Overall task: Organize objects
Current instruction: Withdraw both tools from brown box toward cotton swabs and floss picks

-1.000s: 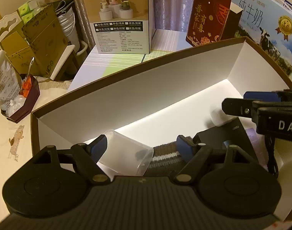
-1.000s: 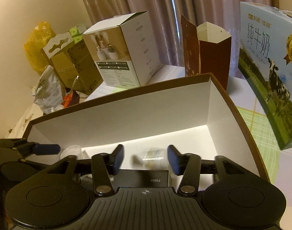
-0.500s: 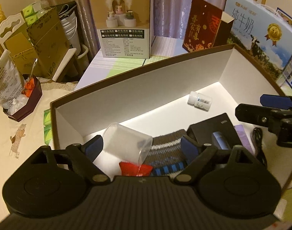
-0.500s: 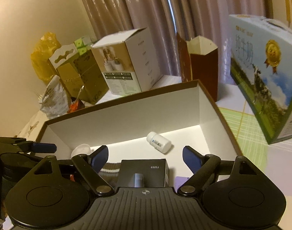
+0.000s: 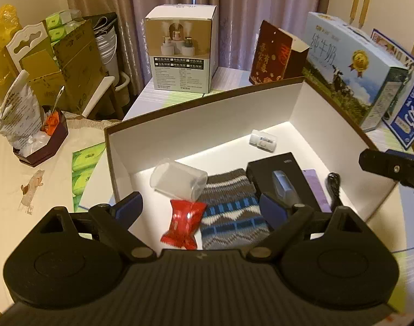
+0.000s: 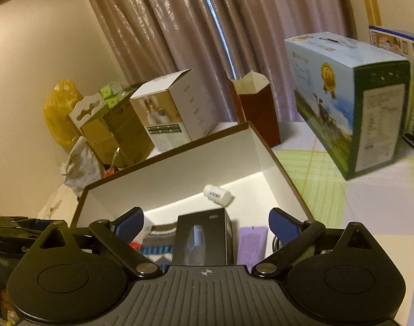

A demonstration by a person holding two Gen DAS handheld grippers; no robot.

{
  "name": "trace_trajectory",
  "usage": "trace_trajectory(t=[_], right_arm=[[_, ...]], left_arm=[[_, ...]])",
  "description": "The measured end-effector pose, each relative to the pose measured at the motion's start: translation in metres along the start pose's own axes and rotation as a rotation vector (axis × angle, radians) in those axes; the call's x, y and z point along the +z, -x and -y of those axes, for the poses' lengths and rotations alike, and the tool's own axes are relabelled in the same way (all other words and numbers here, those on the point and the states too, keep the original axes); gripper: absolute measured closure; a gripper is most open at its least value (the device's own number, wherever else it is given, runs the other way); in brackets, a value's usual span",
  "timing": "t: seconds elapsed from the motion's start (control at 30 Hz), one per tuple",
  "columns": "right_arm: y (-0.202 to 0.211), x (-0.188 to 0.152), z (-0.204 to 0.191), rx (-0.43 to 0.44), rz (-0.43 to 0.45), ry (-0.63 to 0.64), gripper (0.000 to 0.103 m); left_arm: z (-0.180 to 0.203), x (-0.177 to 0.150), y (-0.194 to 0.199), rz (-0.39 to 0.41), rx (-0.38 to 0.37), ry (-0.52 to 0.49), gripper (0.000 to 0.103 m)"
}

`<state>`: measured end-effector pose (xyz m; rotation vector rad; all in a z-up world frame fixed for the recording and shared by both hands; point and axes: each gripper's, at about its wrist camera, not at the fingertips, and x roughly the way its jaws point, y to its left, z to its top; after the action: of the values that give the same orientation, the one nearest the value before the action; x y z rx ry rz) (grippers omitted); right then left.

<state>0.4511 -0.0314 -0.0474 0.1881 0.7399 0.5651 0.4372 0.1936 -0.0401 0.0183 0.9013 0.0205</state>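
Both the left gripper [image 5: 200, 207] and the right gripper [image 6: 205, 222] hold their fingers wide apart, empty, above the white box [image 5: 207, 114]. A small white bottle [image 5: 262, 140] lies near its far right corner. Around it the table [image 6: 342, 190] carries cartons before curtains [image 6: 207, 40]. Both grippers have drawn back; the right one opened wider.

Inside the white-lined box [image 5: 196, 125], a clear plastic cup [image 5: 178, 181] lies tipped beside a striped sock [image 5: 231, 203]; a red wrapped packet [image 5: 183, 222] touches the cup's mouth. A small white bottle [image 5: 262, 140] lies farther back. The left gripper [image 5: 200, 209] hangs empty, fingers spread wide.
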Motion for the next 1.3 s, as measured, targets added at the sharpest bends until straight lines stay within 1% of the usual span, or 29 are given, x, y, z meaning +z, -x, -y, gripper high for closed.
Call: trace_trajectory(t=[0.13,0.47,0.73,1.03,1.3], right_arm=[[0.018,-0.009,-0.001,0.002,0.001,-0.020,0.002],[0.058,-0.031,-0.011,0.004,0.011,-0.056,0.002],[0.084,-0.050,-0.021,-0.022,0.009,-0.019,0.002],[0.113,-0.076,-0.028,-0.020,-0.009,-0.007,0.002],[0.133,-0.098,-0.026,-0.040,-0.029,-0.009,0.002]], left_arm=[[0.002,-0.011,0.019,0.014,-0.012,0.011,0.011],[0.010,-0.042,0.059,0.020,-0.037,0.030,0.009],[0.019,-0.068,0.084,0.012,-0.056,0.015,0.009],[0.029,-0.096,0.106,-0.003,-0.067,0.004,0.009],[0.041,-0.119,0.120,-0.024,-0.076,0.001,0.009]])
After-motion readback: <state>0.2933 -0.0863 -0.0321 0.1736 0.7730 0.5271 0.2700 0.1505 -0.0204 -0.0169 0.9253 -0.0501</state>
